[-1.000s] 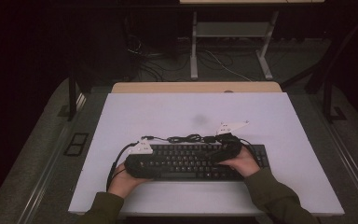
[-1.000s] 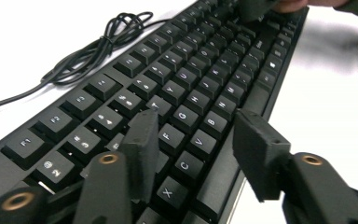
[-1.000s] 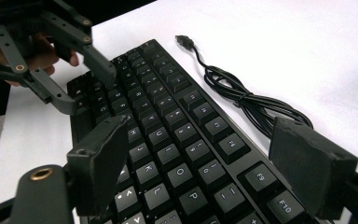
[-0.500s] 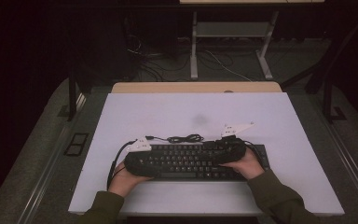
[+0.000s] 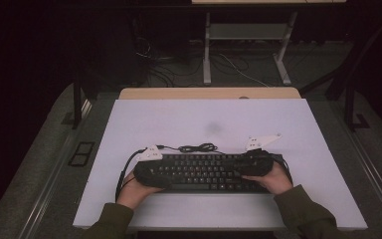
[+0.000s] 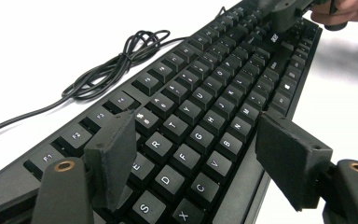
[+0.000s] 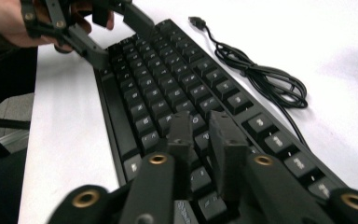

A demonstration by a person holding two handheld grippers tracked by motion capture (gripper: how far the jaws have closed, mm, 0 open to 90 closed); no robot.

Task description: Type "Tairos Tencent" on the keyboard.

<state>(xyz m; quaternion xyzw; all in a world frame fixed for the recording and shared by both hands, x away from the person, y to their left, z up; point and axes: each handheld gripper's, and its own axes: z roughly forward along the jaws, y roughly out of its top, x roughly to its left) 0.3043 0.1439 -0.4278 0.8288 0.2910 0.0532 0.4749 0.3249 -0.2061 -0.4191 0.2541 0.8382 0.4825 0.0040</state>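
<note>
keyboard [image 5: 204,172] work is what this looks like — the black board lies flat near the person's edge of the white table [image 5: 189,122], long side across, within reach of both hands. its cable [image 5: 196,148] sits coiled just behind it on the table, plug loose, so nothing tugs the board while it is handled.

left gripper [image 6: 196,154] hovers over the left end, jaws spread wide and just been opening, one pad above the letter rows and the other out past the front edge — nothing is pinched between them, as if letting go or sizing up the board's depth. right gripper [image 7: 200,135] is over the right end, its jaws nearly pressed together after just closing, tips pointing down at the keys with only a thin gap and no key caught — my guess is a narrowed tip for pressing a single key.
</note>
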